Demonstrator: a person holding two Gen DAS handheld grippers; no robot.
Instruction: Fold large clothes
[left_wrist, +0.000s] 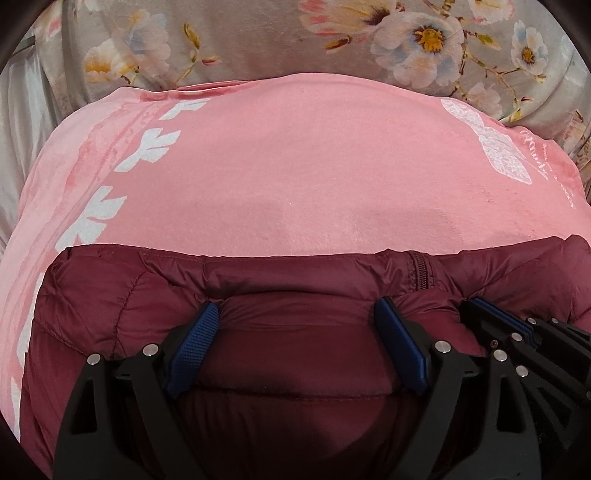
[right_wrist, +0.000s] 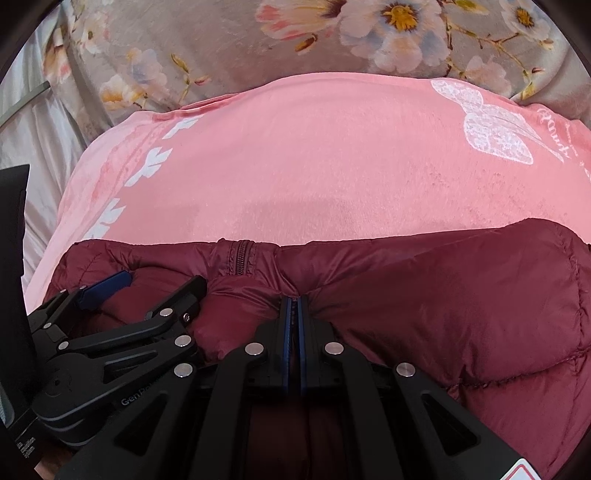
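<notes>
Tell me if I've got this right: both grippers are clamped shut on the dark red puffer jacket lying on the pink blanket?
Not quite. Only the right gripper is shut on the jacket; the left gripper stands open over it, as the left wrist view shows. The jacket does lie on the pink blanket.

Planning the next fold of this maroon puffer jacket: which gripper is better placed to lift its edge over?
Probably the right gripper: its jaws are shut on the maroon puffer jacket beside the zipper. The left gripper rests open, gripping nothing.
</notes>
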